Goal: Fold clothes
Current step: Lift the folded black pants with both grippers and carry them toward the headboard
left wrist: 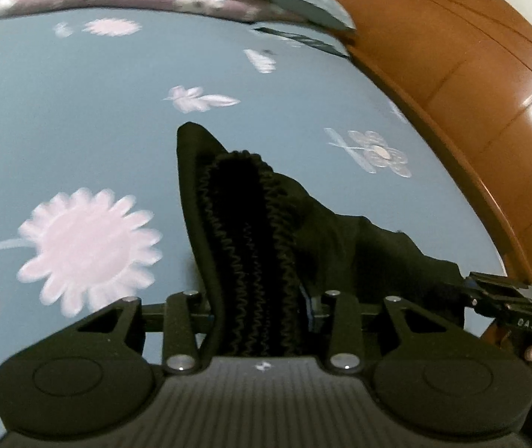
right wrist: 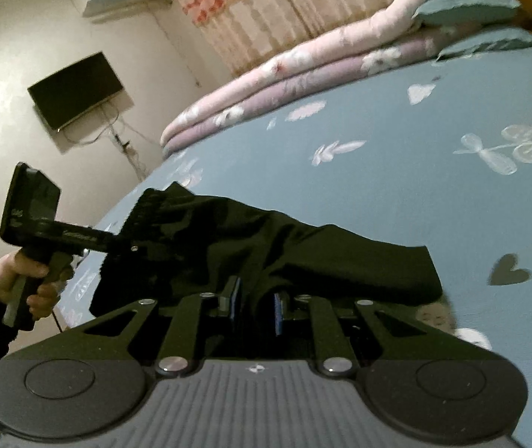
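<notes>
The black garment (right wrist: 303, 250), soft, limp and light, hangs over the blue flowered bed (right wrist: 434, 194) between our left tongs (left wrist: 262, 310) and right tongs (right wrist: 256, 308), each clamped on its elastic waistband (left wrist: 251, 246), the firmest hold.

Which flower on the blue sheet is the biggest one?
The pale pink daisy, left of the black garment. It is solid with many petals; the flower by the headboard is a small outline.

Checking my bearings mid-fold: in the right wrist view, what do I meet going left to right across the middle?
Hand holding the left gripper → black garment → dark heart print on the blue bedsheet.
</notes>
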`<move>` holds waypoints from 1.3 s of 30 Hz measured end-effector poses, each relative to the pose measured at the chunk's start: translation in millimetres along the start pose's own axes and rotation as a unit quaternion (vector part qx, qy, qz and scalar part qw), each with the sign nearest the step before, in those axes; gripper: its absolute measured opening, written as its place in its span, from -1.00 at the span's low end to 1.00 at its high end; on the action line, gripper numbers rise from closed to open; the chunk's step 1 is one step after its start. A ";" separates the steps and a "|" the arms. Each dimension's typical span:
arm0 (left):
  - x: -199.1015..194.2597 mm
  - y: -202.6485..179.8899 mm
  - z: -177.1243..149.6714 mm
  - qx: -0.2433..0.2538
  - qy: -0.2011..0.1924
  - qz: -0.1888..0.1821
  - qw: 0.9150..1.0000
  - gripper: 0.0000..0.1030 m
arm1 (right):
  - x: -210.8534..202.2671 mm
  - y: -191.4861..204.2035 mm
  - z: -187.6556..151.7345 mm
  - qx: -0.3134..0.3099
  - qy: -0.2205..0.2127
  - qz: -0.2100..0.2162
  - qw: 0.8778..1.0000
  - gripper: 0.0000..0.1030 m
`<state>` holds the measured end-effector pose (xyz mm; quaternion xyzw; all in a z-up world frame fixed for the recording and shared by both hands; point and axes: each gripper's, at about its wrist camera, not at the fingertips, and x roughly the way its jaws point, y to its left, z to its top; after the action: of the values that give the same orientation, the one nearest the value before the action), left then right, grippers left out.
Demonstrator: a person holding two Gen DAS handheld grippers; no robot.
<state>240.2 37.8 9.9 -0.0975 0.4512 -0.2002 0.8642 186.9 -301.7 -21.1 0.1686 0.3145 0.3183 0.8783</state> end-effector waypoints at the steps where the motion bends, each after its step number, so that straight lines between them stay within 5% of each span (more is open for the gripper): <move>1: 5.5 -9.1 5.7 0.009 0.001 -0.004 1.000 -0.31 | -6.9 -3.8 0.2 0.002 -0.007 -0.006 1.000 -0.61; 17: 128.5 -181.9 114.9 0.157 0.020 -0.065 0.985 -0.35 | -100.0 -80.5 4.8 0.055 -0.118 -0.126 0.983 -0.58; 29: 236.1 -292.4 168.7 0.248 0.059 -0.073 0.964 -0.36 | -99.4 -115.0 5.8 0.086 -0.165 -0.186 0.965 -0.55; 32: 262.3 -312.4 169.0 0.273 0.068 -0.063 0.958 -0.36 | -95.5 -118.2 1.2 0.087 -0.165 -0.188 0.964 -0.56; 39: 298.3 -303.7 171.4 0.260 0.092 -0.046 0.960 -0.34 | -87.6 -118.2 -10.7 0.092 -0.156 -0.181 0.967 -0.50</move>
<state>455.1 -367.3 -6.8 0.1293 0.4566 -0.3581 0.8041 180.9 -446.4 -48.7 0.2365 0.2266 0.0938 0.9402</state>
